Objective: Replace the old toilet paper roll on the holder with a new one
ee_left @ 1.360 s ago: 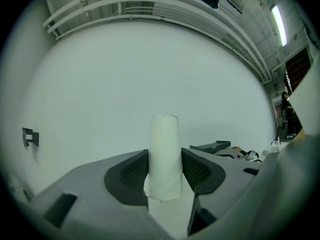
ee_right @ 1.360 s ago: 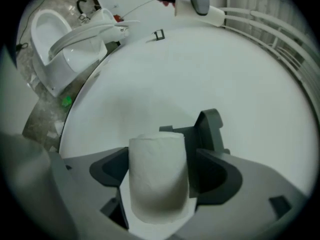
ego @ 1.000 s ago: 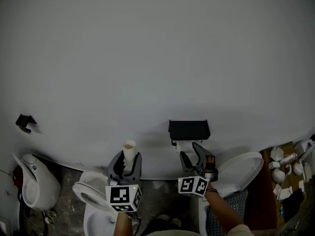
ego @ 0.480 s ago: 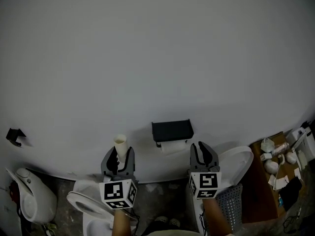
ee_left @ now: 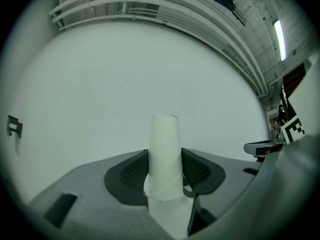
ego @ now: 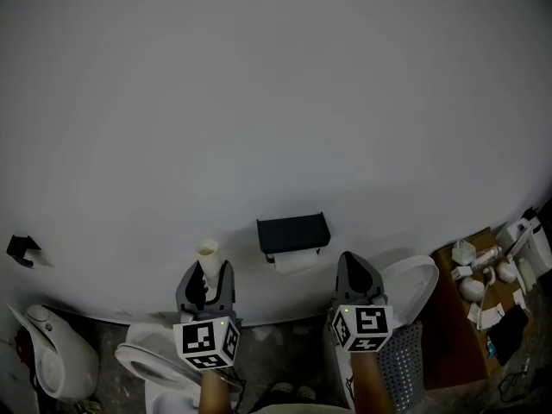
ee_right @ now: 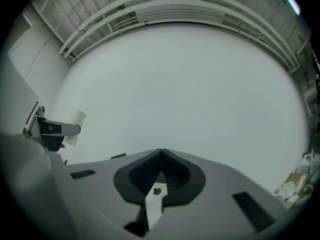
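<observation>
Head view: left gripper [ego: 205,276] pinches cardboard tube [ego: 207,255]; right gripper [ego: 348,260] jaws just pressed together.

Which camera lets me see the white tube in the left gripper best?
The left gripper view: the empty toilet paper tube stands big in the middle, upright, pinched between the jaws of the left gripper. The head view shows it only small, sticking up from that gripper. The right gripper view gives no clear sight of it.

Holder [ego: 293,234] on wall [ego: 276,102] — tube [ego: 207,257] to its L, toilet lid [ego: 412,287] R.
</observation>
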